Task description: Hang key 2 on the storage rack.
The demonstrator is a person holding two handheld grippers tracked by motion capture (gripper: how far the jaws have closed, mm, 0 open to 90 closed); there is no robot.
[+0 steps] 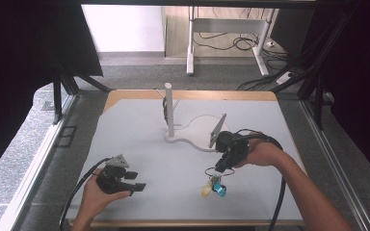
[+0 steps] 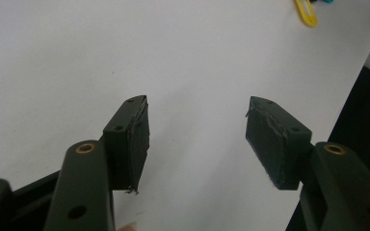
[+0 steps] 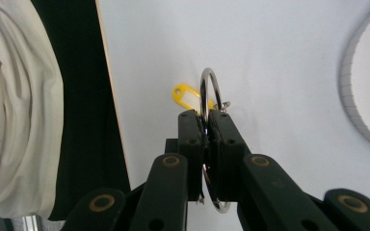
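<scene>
My right gripper (image 1: 220, 168) hangs over the right half of the grey table, shut on a metal key ring (image 1: 216, 172) that it holds off the surface. From the ring dangle a yellow tag (image 1: 205, 191) and a blue tag (image 1: 220, 190). In the right gripper view the ring (image 3: 208, 91) stands edge-on between the closed jaws, and the yellow tag (image 3: 186, 97) shows behind it. My left gripper (image 1: 139, 185) rests low at the front left of the table, open with nothing between its fingers (image 2: 131, 139). The yellow tag (image 2: 307, 12) peeks in at the top of the left gripper view.
A white post (image 1: 169, 109) stands on a base at mid-table, with a white cable (image 1: 192, 143) curling around it. The grey plate (image 1: 217, 130) on top of my right gripper stands just right of the post. Table edges run close to both hands at the front.
</scene>
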